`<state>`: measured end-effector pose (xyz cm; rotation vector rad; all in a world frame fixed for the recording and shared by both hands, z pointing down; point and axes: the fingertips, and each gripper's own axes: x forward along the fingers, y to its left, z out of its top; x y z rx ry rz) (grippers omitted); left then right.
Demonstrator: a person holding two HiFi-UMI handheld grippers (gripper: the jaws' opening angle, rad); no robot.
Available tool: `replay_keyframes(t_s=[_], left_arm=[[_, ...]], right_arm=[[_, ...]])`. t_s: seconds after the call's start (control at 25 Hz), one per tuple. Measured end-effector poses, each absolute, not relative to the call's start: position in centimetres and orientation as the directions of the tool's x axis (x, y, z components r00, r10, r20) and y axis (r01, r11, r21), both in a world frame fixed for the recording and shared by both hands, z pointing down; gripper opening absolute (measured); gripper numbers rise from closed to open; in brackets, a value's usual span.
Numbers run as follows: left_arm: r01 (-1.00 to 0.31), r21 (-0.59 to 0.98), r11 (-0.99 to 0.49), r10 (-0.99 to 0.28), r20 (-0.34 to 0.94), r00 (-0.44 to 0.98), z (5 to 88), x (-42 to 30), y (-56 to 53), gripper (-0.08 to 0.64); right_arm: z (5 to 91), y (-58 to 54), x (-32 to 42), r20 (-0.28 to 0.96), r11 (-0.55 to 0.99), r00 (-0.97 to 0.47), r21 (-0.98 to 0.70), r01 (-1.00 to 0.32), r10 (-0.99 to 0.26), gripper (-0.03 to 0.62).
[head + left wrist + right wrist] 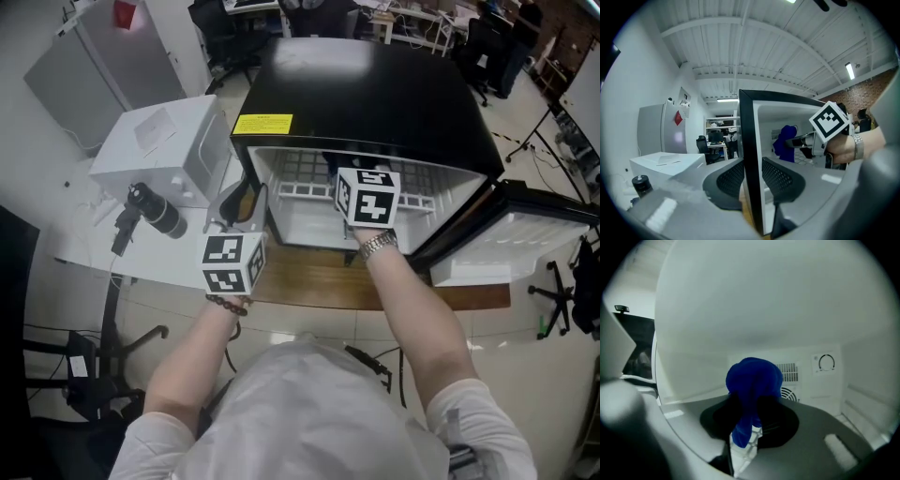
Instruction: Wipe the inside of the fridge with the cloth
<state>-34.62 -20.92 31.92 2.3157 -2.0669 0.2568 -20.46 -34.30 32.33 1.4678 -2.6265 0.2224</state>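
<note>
Right gripper view: my right tongs (pixel 751 405) pinch one cloth (pixel 753 376) inside one fridge (pixel 820 380); left tongs (pixel 751 177) clamp its wall.

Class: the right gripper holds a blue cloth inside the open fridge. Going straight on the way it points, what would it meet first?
Probably the fridge's back wall, near the vent grille seen behind the blue cloth in the right gripper's jaws. Nothing shows between, though depth is unclear.

Fridge shell (pixel 375 103): black, glossy, smooth.
Fridge lining (pixel 754 310): white plastic, smooth, faint sheen.
Cloth (pixel 753 378): blue fabric, soft, matt.
Board (pixel 319 284) under fridge: wood, smooth, satin.
Watch band (pixel 378 246): metal, shiny.
Box (pixel 159 145) beside fridge: white, matt.
</note>
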Motion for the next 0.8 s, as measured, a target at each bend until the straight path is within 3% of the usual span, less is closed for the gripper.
replay_keyframes(t_s=[0.28,0.8], left_arm=[[-0.986,-0.093,-0.139,-0.981,0.148,0.124,32.2,-35.3,-20.8,0.109],[-0.981,-0.100,-0.165,-0.978,0.147,0.149,32.2,-35.3,-20.7,0.109]], right_arm=[[34.3,-33.0,-27.3,0.228,0.600,-0.599,-0.073,-0.797,-0.768,0.098],[38.0,-34.4,-31.3,0.397,0.613,-0.577,-0.043,-0.789,-0.714,0.098]])
